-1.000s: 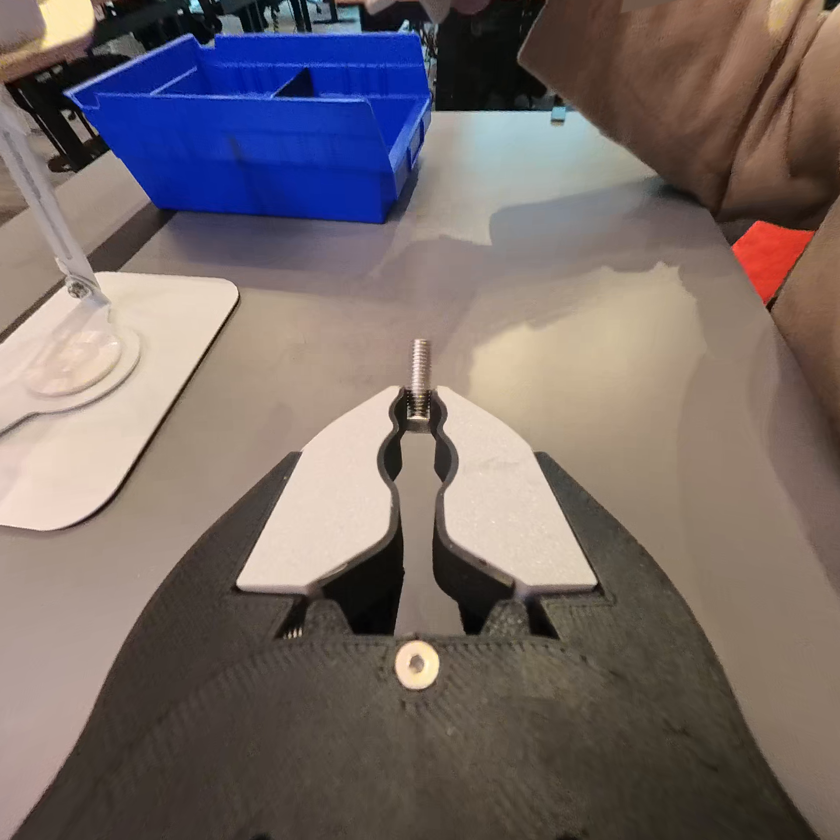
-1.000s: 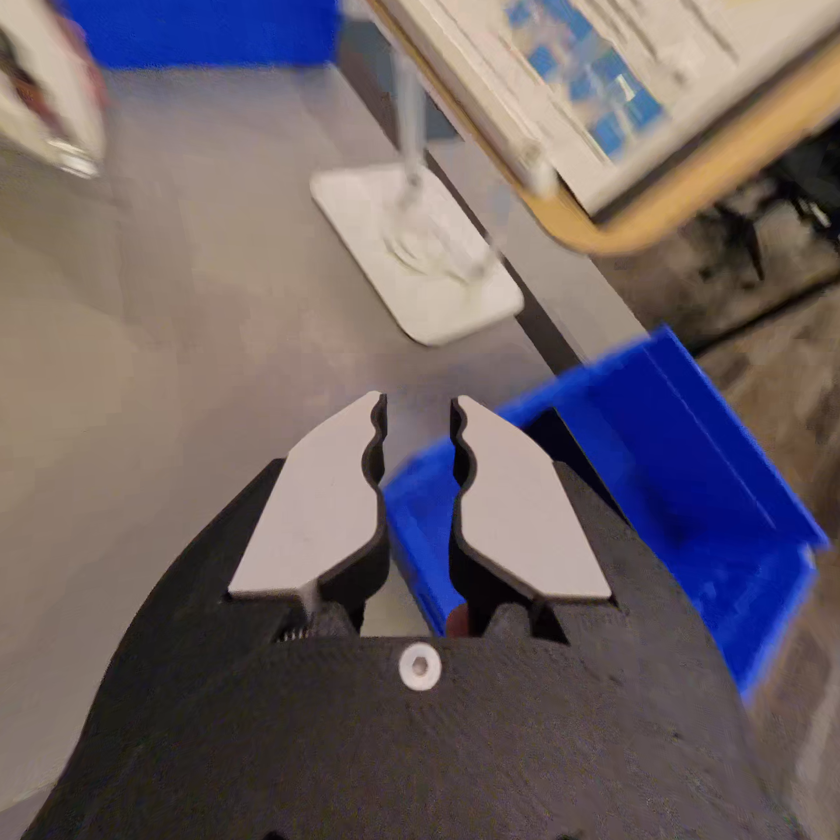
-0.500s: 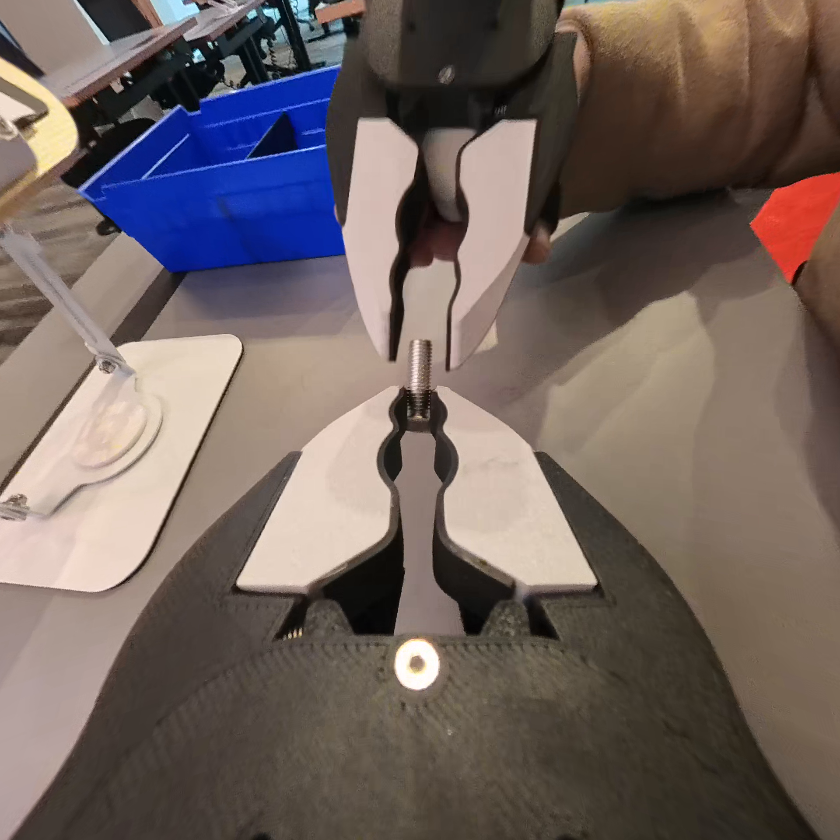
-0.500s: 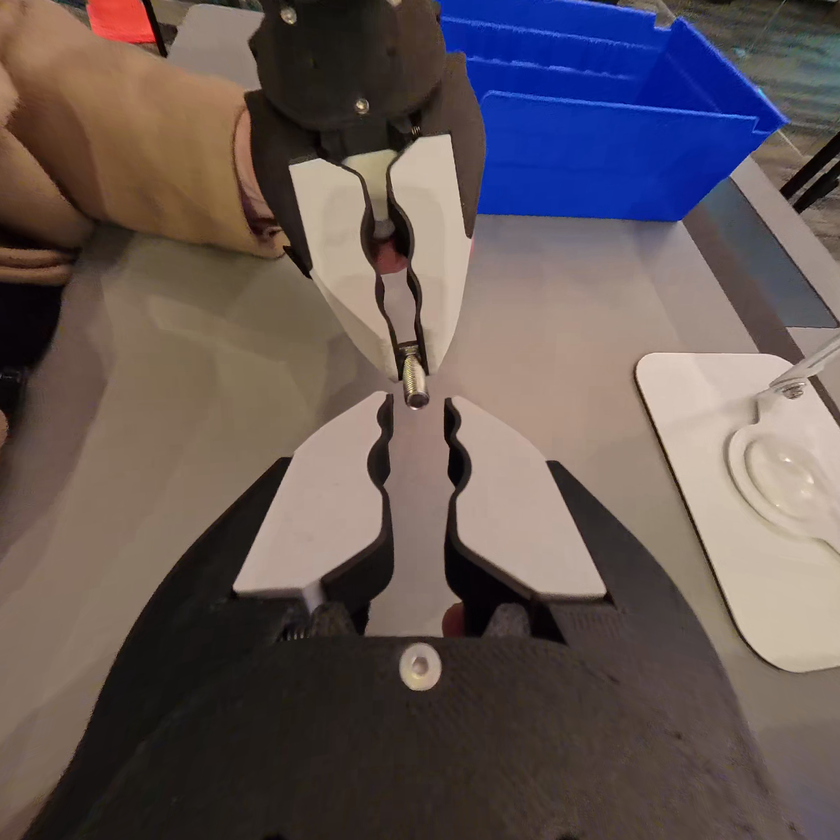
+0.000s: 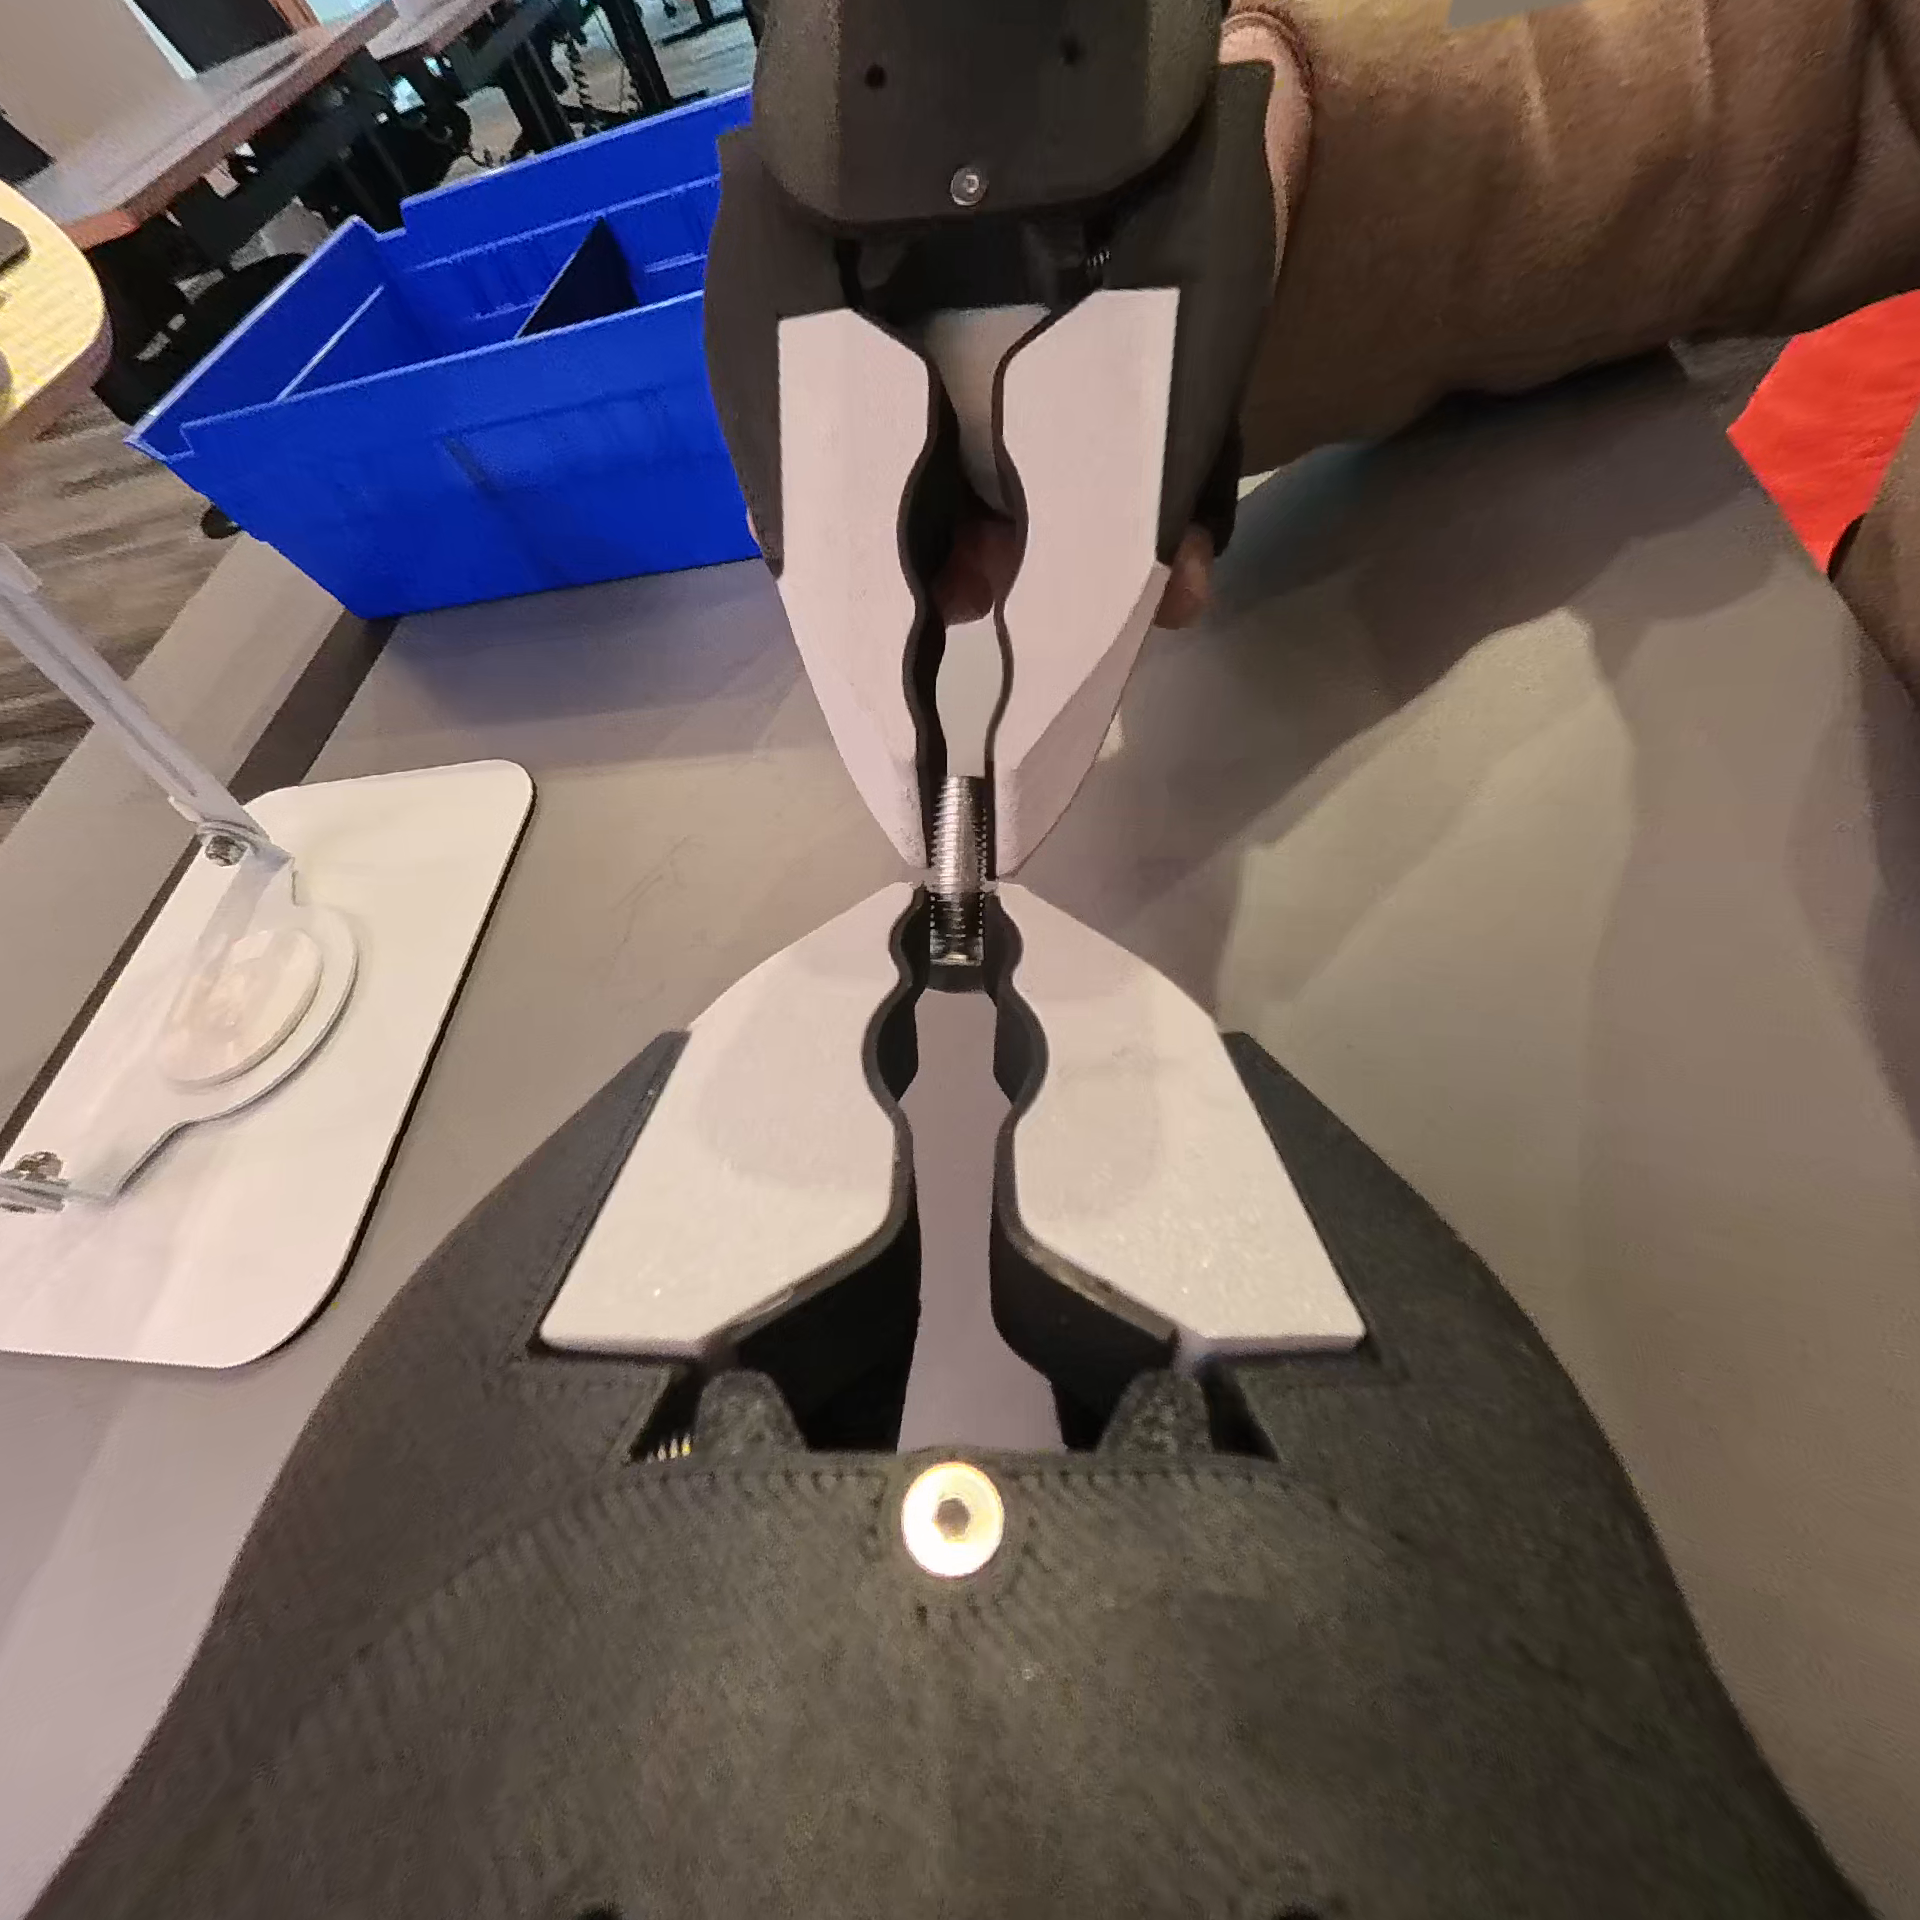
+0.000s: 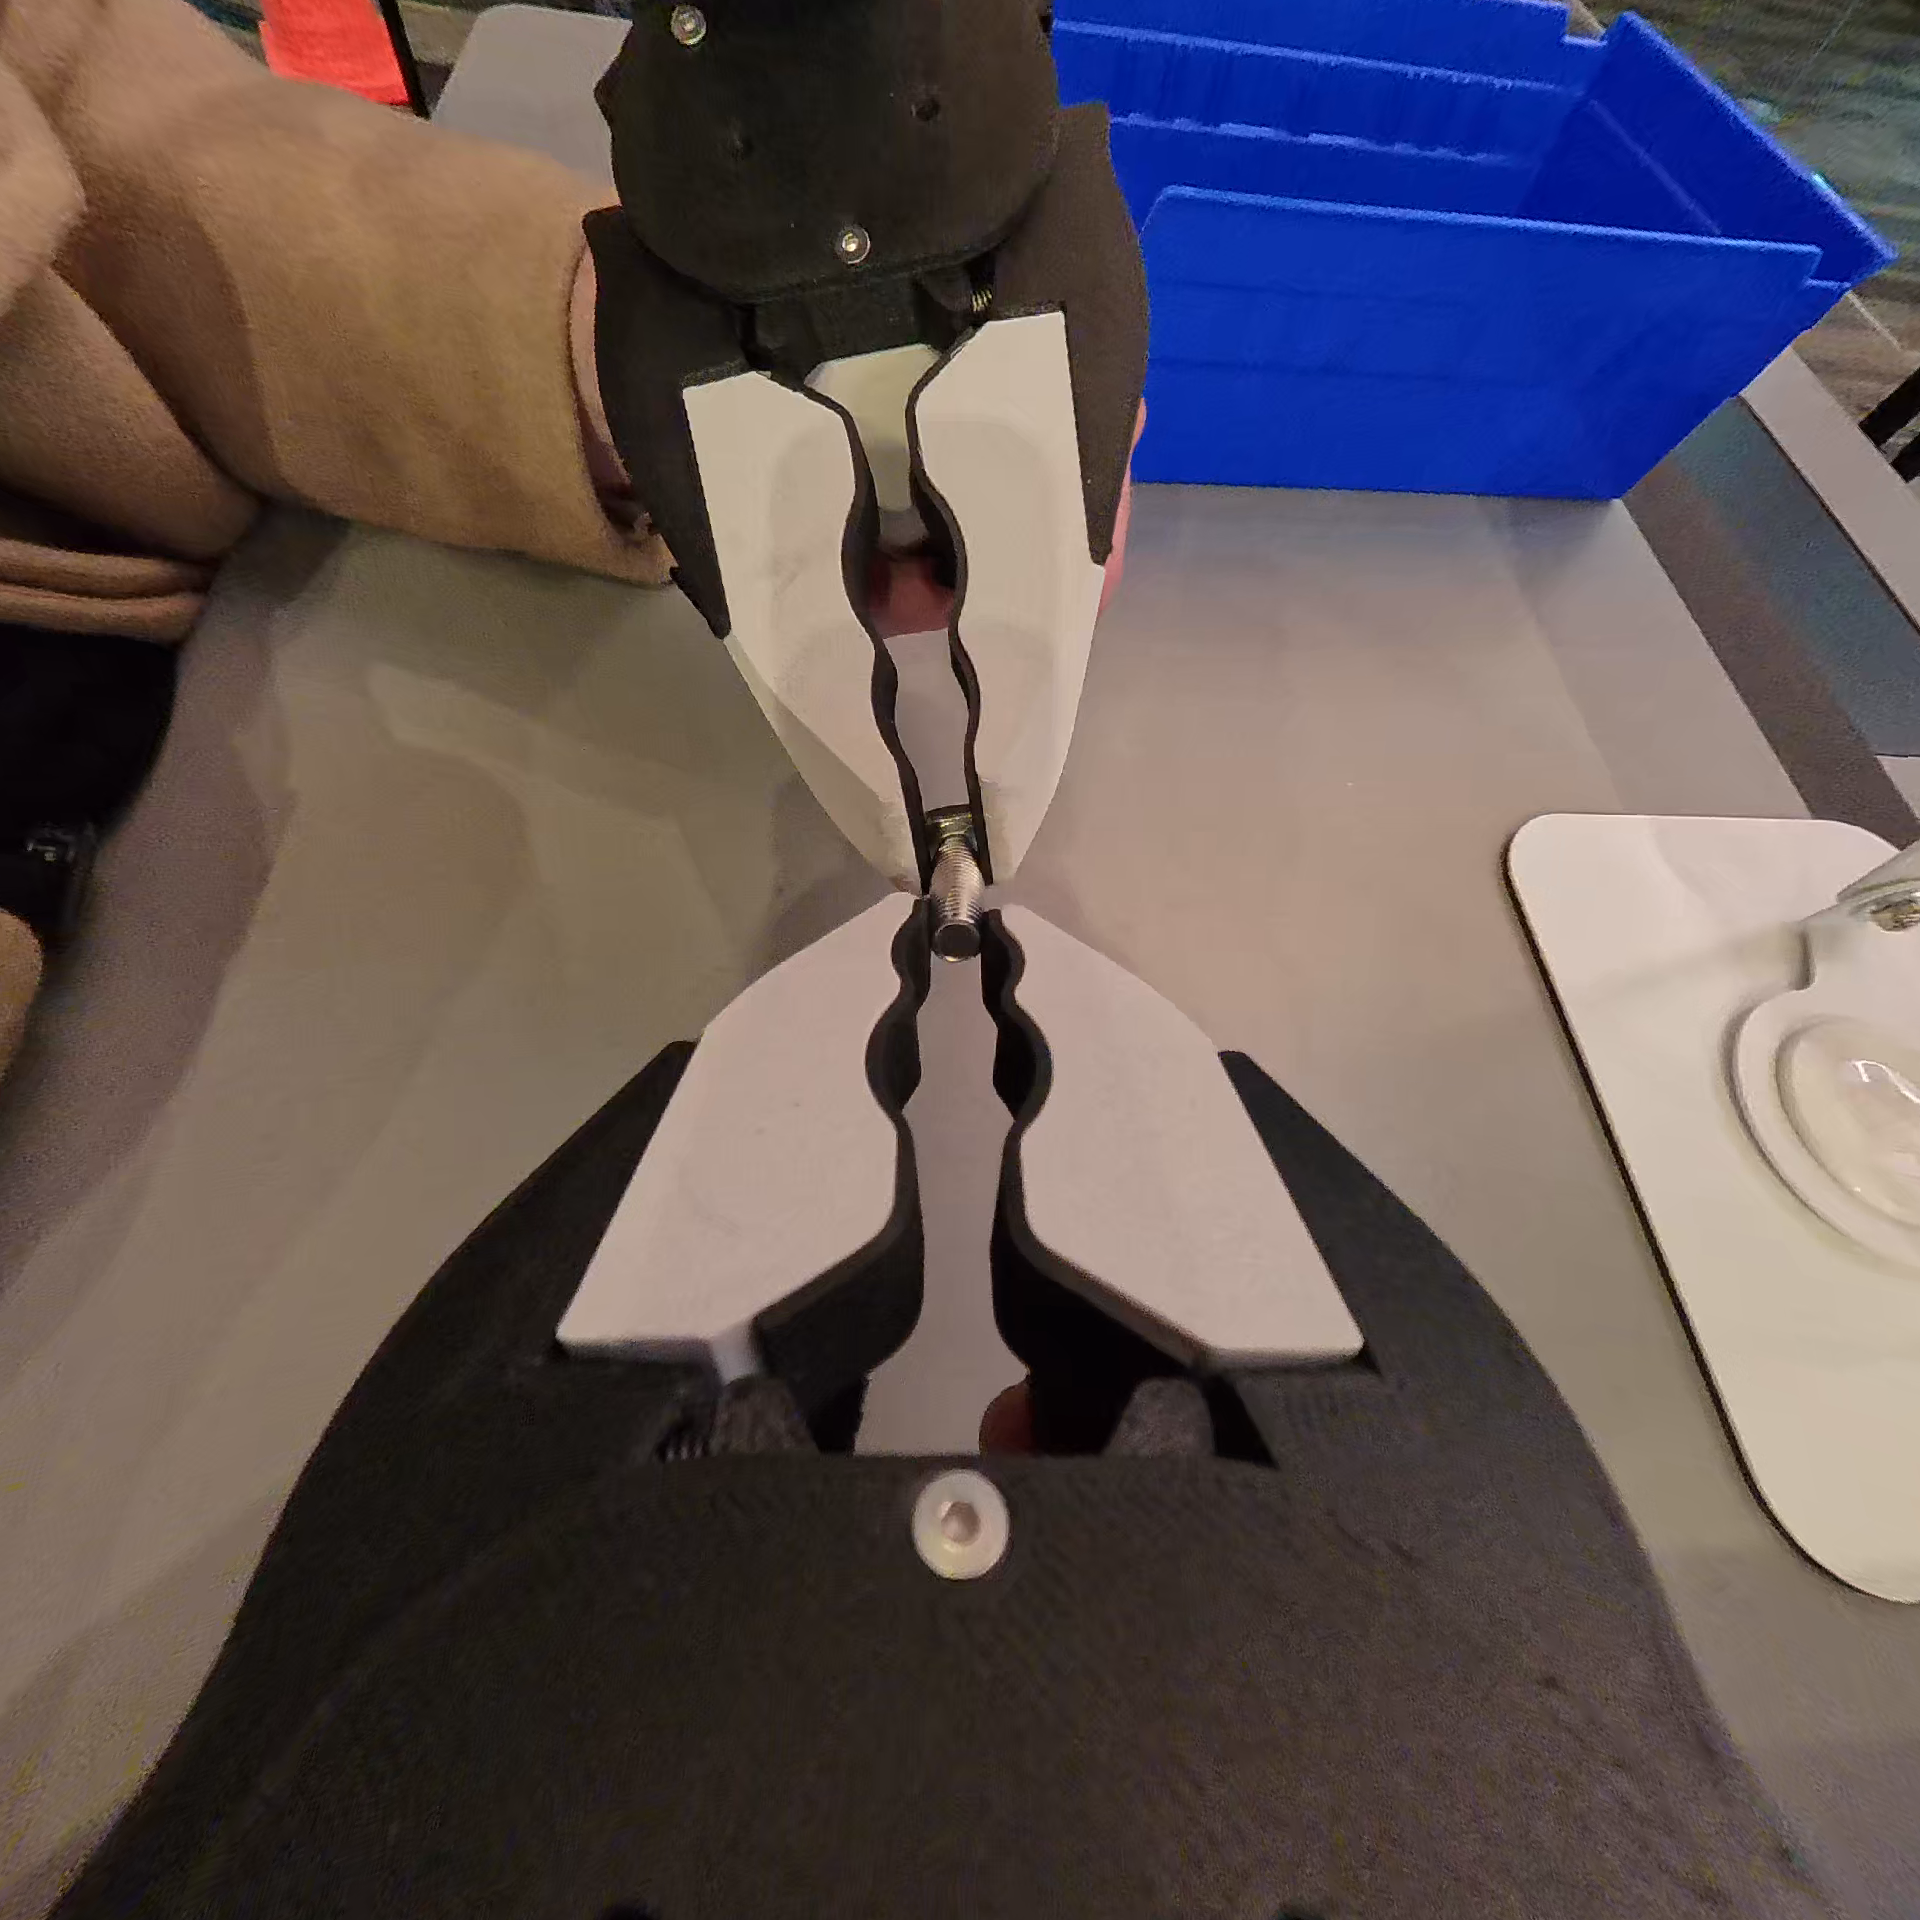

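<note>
— While the two grippers meet tip to tip above the grey table (image 5: 1455,935), what do we see between them?

— We see a threaded steel bolt (image 5: 957,844) bridging the pair. Its head end sits pinched in the tips of the left gripper (image 5: 957,914), whose white fingers (image 5: 790,1143) are drawn narrow around it. The threaded shank points away from that gripper and runs in between the tips of the right gripper (image 5: 957,868).

— And from the other side?

— From the right wrist view we look at the flat free end of the bolt (image 6: 954,914), which lies just inside the tips of the right gripper (image 6: 954,930). Those fingers are narrowed about the shank too, close on both sides; we cannot tell whether they press it or merely flank it. Beyond it the left gripper (image 6: 954,878) clasps the head.

— What surrounds them?

— Behind the grippers we see a blue divided bin (image 5: 468,416) standing on the table, well apart from the bolt. A white base plate (image 5: 260,1091) carrying a clear stand foot lies off to one side. A tan sleeve (image 5: 1558,208) reaches in behind the right gripper, and another tan sleeve (image 6: 312,343) behind the left one. A red patch (image 5: 1839,416) shows at the table's far edge.
</note>
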Action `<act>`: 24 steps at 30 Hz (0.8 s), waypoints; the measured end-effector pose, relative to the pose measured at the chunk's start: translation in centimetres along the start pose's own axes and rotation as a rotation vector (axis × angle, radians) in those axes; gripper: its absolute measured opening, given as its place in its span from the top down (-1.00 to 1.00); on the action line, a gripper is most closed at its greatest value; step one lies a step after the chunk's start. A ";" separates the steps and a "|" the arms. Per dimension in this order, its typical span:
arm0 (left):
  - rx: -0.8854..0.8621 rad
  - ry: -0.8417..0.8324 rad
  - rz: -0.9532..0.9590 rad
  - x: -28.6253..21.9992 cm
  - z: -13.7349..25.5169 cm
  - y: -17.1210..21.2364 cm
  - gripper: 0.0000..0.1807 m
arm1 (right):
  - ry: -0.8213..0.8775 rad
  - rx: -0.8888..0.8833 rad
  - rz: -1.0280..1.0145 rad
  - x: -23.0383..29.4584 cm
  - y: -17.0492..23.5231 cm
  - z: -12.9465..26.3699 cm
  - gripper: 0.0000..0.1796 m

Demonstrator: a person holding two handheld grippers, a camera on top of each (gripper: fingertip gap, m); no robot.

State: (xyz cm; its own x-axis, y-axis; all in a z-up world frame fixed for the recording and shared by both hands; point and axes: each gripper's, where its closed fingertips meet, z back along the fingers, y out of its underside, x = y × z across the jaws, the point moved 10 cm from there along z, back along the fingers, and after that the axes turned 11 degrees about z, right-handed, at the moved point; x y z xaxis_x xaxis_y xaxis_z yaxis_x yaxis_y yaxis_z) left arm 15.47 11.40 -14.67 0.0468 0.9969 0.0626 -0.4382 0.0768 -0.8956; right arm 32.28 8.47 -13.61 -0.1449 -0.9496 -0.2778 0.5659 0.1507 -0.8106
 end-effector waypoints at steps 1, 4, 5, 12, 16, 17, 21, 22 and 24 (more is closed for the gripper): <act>-0.009 0.001 0.006 0.0 0.0 0.0 0.90 | 0.004 -0.007 -0.002 0.0 0.0 0.1 0.90; -0.055 -0.013 0.013 0.2 0.3 -0.2 0.77 | 0.017 -0.011 0.001 -0.2 -0.1 0.5 0.90; -0.058 -0.032 0.021 0.3 0.5 -0.2 0.68 | 0.033 -0.006 0.012 -0.3 -0.2 0.7 0.90; -0.096 -0.061 0.028 0.8 1.4 0.0 0.88 | 0.105 -0.026 0.022 -1.3 -0.5 3.0 0.90; -0.144 -0.069 0.073 1.3 1.9 0.5 1.00 | 0.193 -0.034 0.031 -2.6 -0.7 5.8 0.89; -0.158 -0.069 0.087 1.4 2.0 0.6 1.00 | 0.224 -0.033 0.033 -3.0 -0.7 6.8 0.90; -0.159 -0.092 0.111 1.9 2.1 0.9 1.00 | 0.410 -0.012 0.051 -5.3 -0.7 12.3 0.89; -0.158 -0.094 0.114 1.9 2.0 0.9 1.00 | 0.473 0.004 0.056 -6.1 -0.5 13.9 0.89; -0.147 -0.105 0.123 2.0 1.9 1.0 1.00 | 0.575 0.026 0.037 -7.9 0.1 17.3 0.90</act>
State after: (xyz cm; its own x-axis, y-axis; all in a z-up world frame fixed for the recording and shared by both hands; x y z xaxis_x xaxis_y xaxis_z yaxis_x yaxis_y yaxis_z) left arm 13.39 13.52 -14.58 -0.0962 0.9953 -0.0125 -0.2989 -0.0408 -0.9534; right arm 47.50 11.23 -2.60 -0.5385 -0.6403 -0.5477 0.5979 0.1676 -0.7838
